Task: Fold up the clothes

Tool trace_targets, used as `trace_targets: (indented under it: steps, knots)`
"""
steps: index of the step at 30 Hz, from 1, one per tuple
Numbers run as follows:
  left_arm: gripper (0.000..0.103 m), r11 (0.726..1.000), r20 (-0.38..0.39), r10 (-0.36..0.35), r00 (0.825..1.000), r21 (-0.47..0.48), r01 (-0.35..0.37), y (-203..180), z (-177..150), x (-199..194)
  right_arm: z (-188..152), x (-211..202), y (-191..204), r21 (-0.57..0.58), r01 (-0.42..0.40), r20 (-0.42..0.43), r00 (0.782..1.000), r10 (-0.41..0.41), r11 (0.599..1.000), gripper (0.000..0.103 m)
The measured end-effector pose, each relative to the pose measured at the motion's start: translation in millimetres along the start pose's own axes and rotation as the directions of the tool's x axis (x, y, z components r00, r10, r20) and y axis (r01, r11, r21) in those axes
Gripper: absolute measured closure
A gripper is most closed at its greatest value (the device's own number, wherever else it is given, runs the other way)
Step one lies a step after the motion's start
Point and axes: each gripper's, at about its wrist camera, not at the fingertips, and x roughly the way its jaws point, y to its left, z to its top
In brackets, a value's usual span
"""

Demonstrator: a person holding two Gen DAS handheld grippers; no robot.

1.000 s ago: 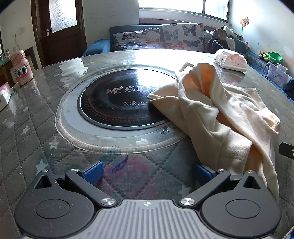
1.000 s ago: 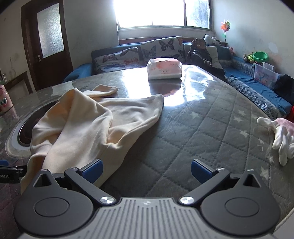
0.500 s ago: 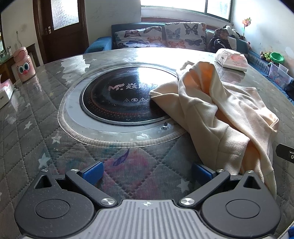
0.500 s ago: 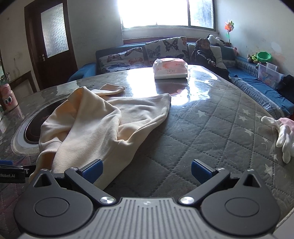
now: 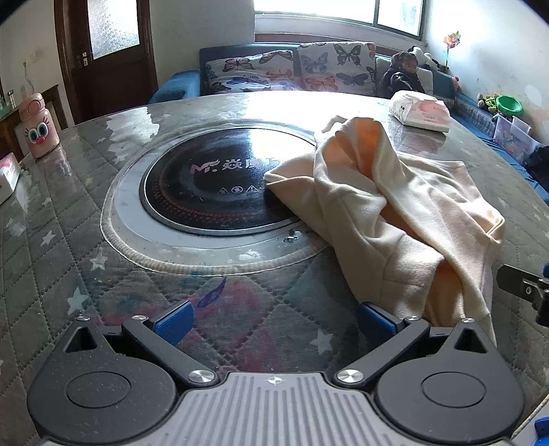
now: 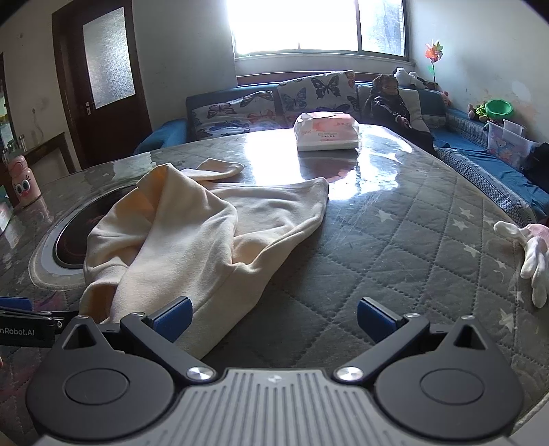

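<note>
Left wrist view: the left gripper (image 5: 274, 322) has its jaws apart, empty, low over the quilted table (image 5: 51, 247). The cream garment (image 5: 387, 219) lies crumpled at right of frame, overlapping the round cooktop (image 5: 206, 188).

Right wrist view: the right gripper (image 6: 272, 317) also has its jaws apart, empty; the garment (image 6: 192, 236) lies at centre left, its hem beside the left blue pad.

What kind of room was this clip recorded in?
Most likely a home living or dining room: a sofa with butterfly cushions under a window, a round table with a built-in cooktop, and the cream garment crumpled on it.

Crumpled cream garment (image 6: 192, 236) — beside spread fingers (image 6: 173, 317)
</note>
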Motion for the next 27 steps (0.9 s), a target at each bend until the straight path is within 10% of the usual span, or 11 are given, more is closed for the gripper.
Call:
trace_targets:
  steps: [27]
  knots:
    - [0.0, 0.999, 0.007, -0.03, 1.0, 0.033, 0.03, -11.0, -1.7, -10.6, 0.2, -4.3, 6.3, -0.008, -0.019, 0.013, 1.0, 0.019, 1.0, 0.0]
